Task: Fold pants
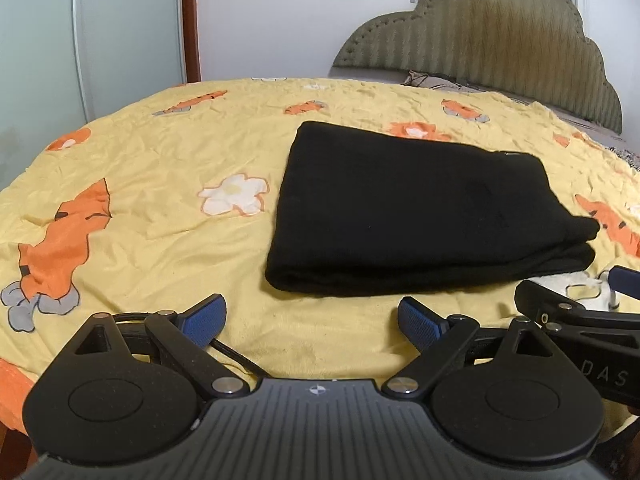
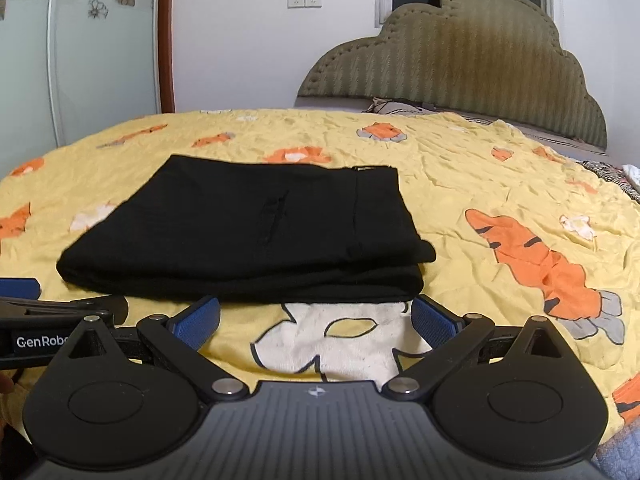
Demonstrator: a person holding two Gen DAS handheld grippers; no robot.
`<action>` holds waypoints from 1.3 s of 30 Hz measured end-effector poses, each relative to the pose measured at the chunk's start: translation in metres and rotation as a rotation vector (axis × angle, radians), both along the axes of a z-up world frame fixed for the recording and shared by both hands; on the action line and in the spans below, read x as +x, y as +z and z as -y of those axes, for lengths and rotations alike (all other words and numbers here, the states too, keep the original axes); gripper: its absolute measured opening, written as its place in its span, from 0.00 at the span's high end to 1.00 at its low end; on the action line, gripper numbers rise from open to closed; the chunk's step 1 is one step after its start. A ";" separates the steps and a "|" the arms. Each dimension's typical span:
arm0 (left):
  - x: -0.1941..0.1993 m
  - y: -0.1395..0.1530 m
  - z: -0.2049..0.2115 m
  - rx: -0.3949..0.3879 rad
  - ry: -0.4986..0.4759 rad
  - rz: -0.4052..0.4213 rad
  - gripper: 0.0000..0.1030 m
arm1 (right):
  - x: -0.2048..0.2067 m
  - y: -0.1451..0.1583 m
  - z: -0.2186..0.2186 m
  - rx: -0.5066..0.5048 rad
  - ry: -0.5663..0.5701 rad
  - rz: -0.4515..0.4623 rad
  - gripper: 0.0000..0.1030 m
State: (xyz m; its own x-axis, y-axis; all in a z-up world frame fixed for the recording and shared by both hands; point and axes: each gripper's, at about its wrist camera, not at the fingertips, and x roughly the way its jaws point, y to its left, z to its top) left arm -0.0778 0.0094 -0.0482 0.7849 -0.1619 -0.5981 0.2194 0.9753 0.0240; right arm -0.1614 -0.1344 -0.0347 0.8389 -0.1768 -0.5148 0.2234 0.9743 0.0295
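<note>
Pants (image 1: 404, 216), black, folded into a flat stack on yellow bedspread (image 1: 160, 152); left gripper (image 1: 310, 320) at 6 o'clock, jaws open, empty; right gripper (image 2: 316, 318) likewise, jaws spread, just short of fabric

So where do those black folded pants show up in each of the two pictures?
Left wrist view: the black pants lie folded right of centre, just beyond the open left gripper.
Right wrist view: the black pants lie left of centre, just beyond the open right gripper.
Shared landmark: the olive scalloped headboard, upper right in both.
</note>
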 end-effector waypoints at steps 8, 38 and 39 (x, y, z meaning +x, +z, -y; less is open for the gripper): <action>-0.001 -0.013 -0.002 0.002 0.018 0.054 0.00 | -0.002 -0.027 0.002 0.004 0.013 0.058 0.00; -0.001 -0.013 -0.002 0.000 0.021 0.058 0.00 | 0.001 -0.027 0.003 0.012 0.016 0.045 0.00; -0.001 -0.013 -0.002 0.000 0.021 0.058 0.00 | 0.001 -0.027 0.003 0.012 0.016 0.045 0.00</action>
State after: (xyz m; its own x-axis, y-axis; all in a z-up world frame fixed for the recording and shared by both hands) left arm -0.0792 0.0114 -0.0609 0.8213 -0.1450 -0.5518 0.1974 0.9797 0.0363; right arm -0.1604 -0.1378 -0.0613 0.8641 -0.1575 -0.4780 0.2062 0.9772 0.0508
